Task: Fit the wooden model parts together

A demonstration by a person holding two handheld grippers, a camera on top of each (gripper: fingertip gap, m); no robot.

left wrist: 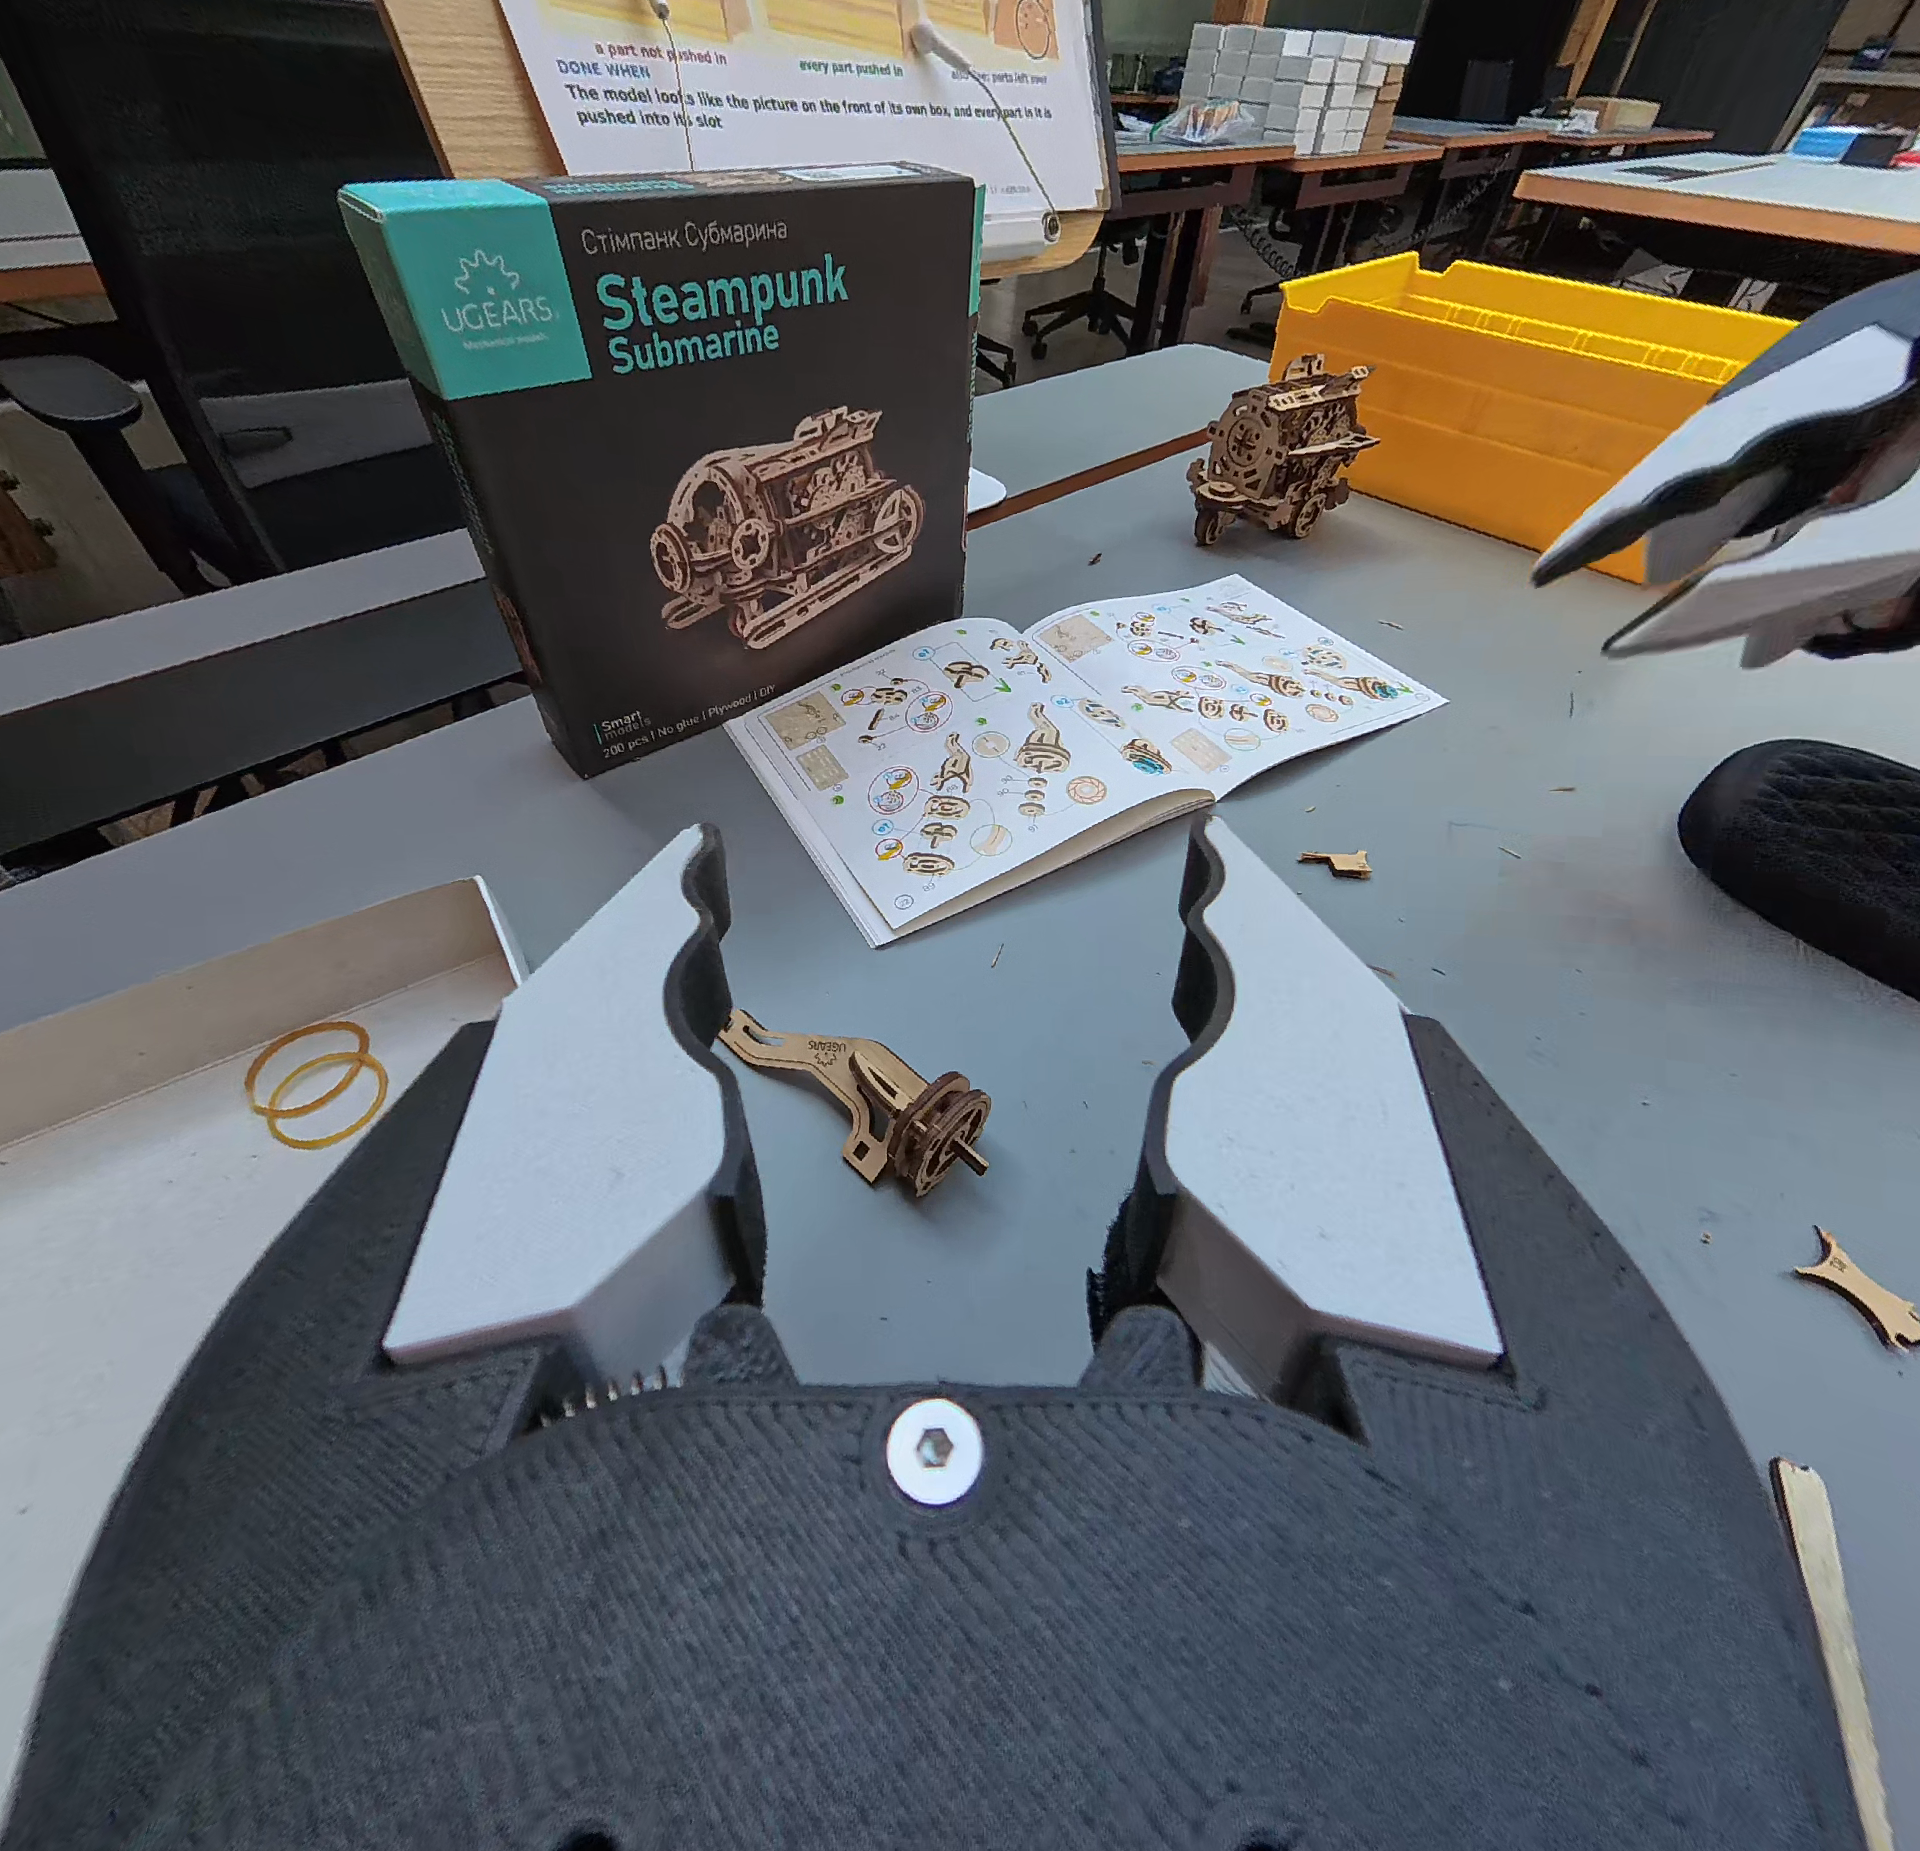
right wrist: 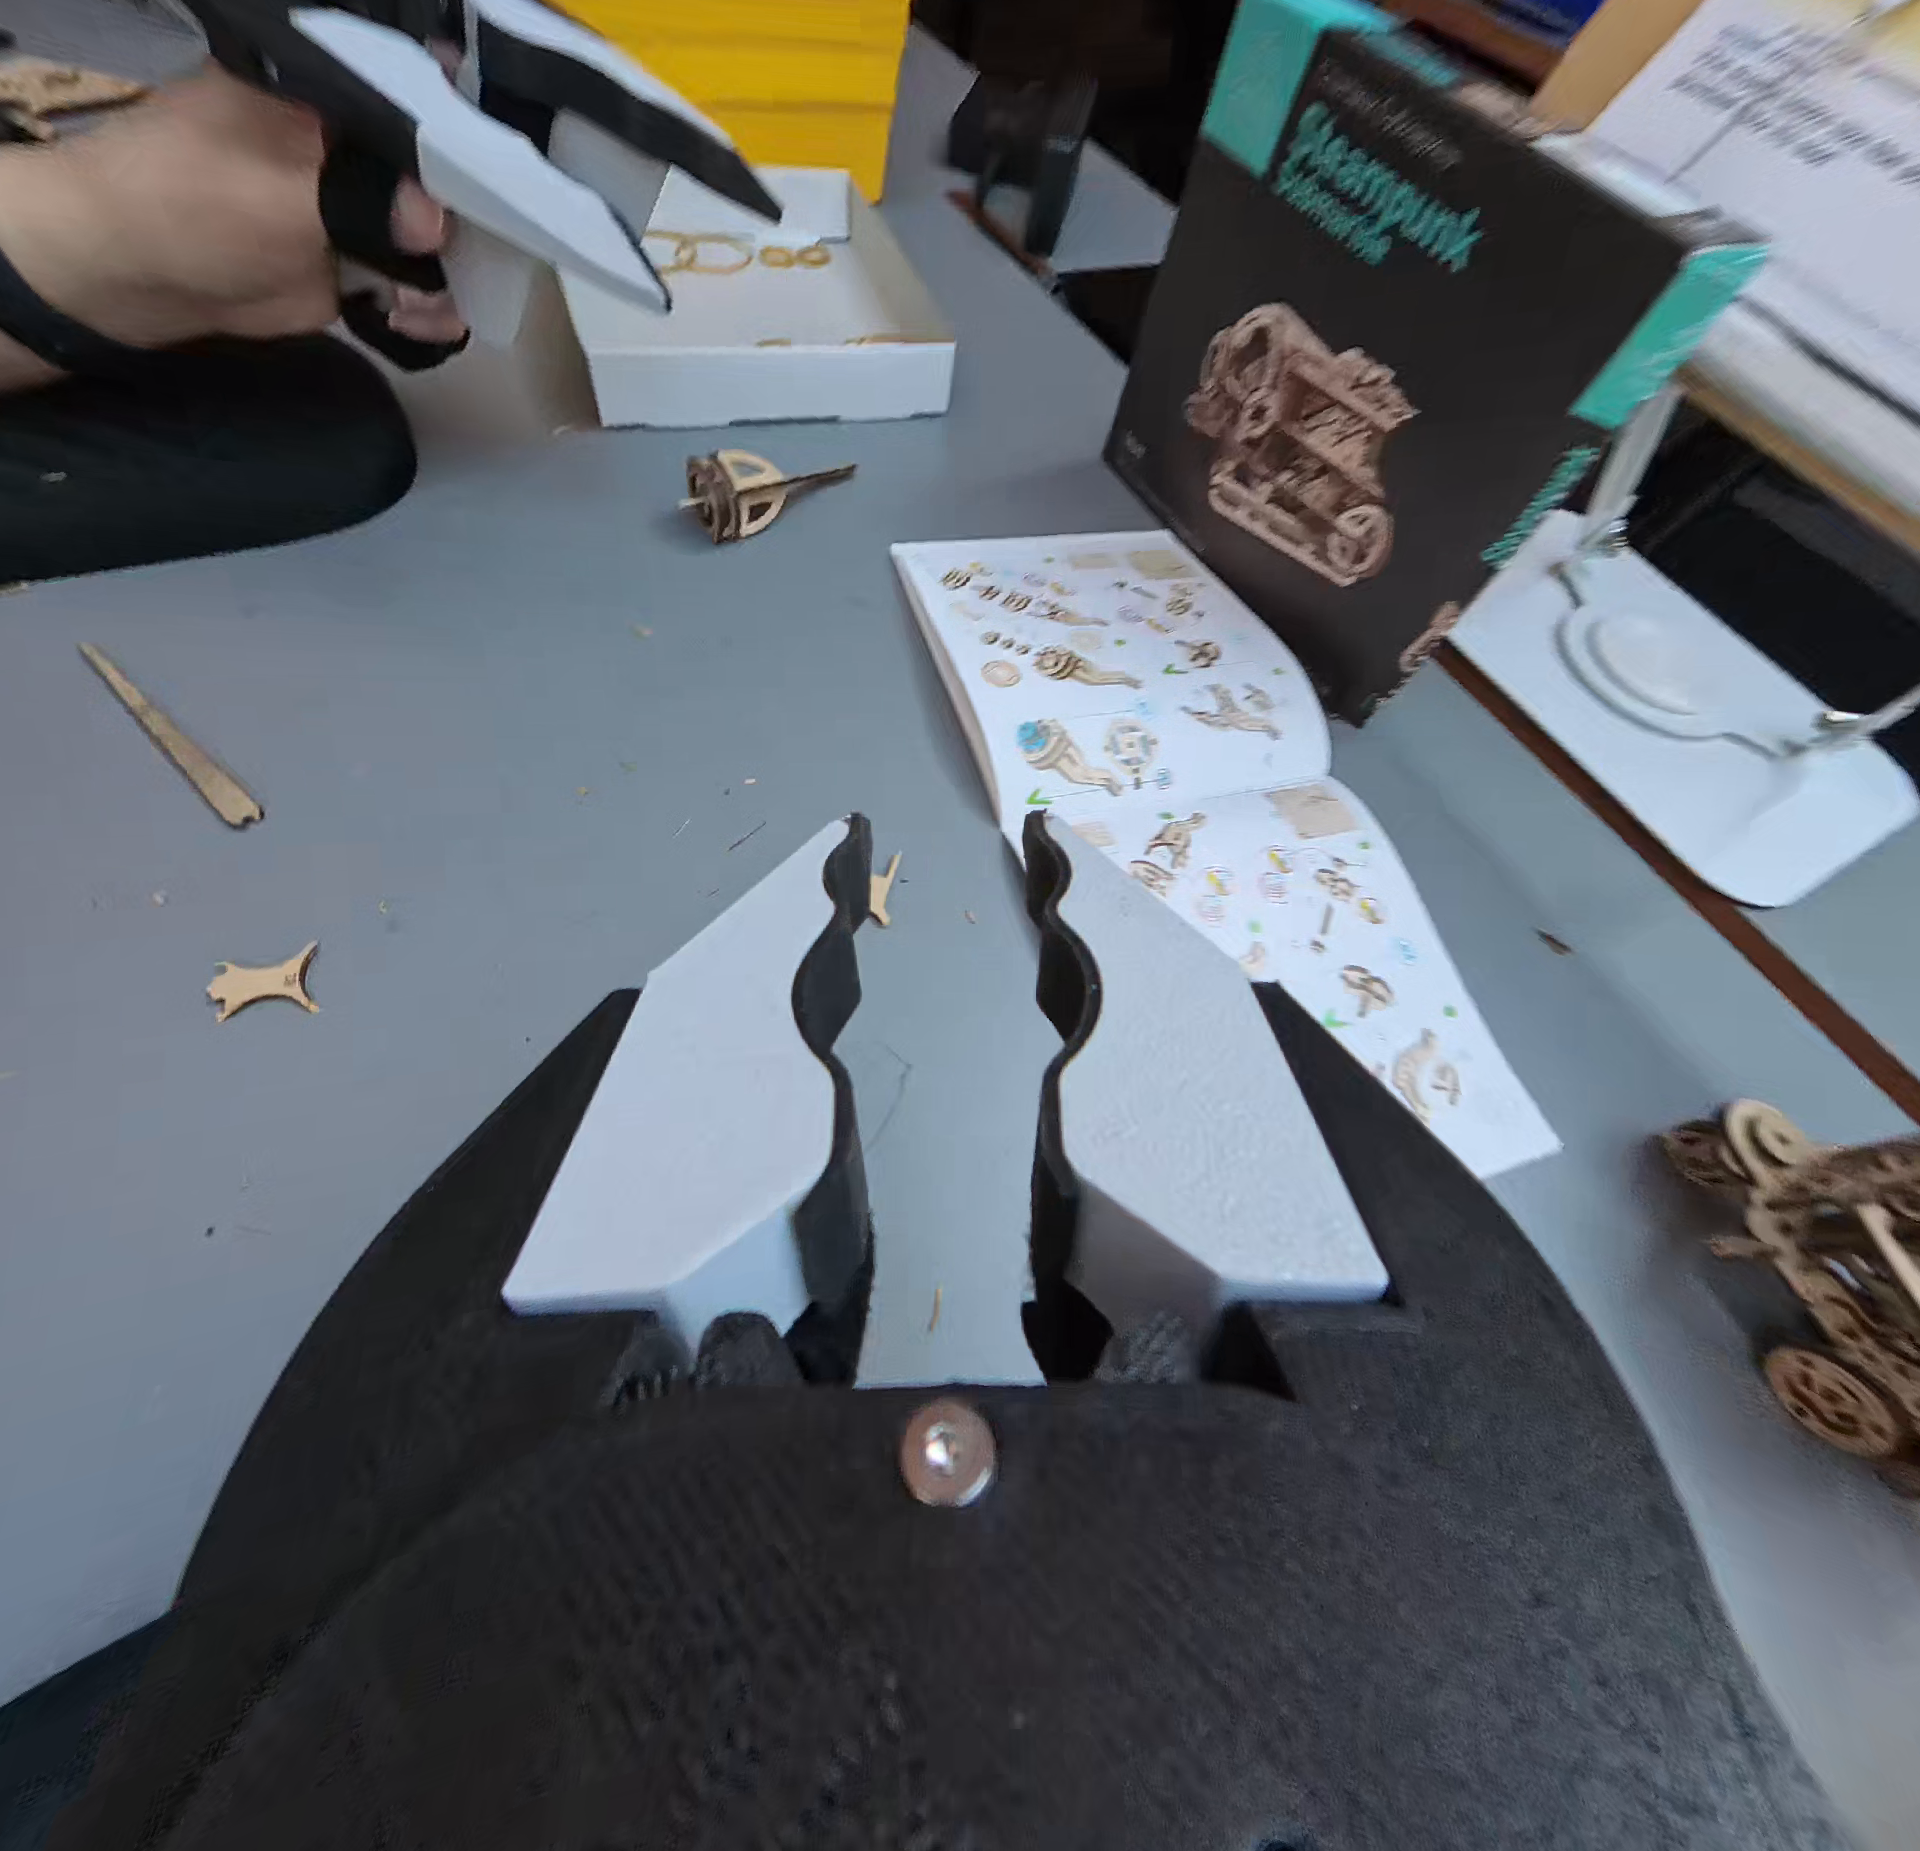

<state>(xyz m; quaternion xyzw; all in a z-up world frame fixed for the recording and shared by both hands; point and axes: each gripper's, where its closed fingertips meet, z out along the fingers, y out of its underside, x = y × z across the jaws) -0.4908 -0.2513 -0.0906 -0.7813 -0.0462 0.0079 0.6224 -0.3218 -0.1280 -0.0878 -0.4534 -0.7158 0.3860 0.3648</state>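
White tray (right wrist: 769,378) on grey worktop (left wrist: 1039,1282) holds yellow rubber bands (left wrist: 317,1082). Yellow bin (left wrist: 1507,399) at far edge, contents not visible. Left gripper (left wrist: 951,928) low over worktop, jaws wide, empty; wooden wheel assembly (left wrist: 883,1100) lies between them. Right gripper (right wrist: 945,866) above worktop near open booklet (right wrist: 1195,814), jaws narrow, empty. Built wooden model (left wrist: 1283,451) beside bin.

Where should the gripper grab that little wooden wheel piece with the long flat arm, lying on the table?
Probably by the flat arm of the wheel piece, from above, fingers across its thin faces. It lies flat and clear, while the round wheel end with its peg looks awkward. The open left gripper is nearest.
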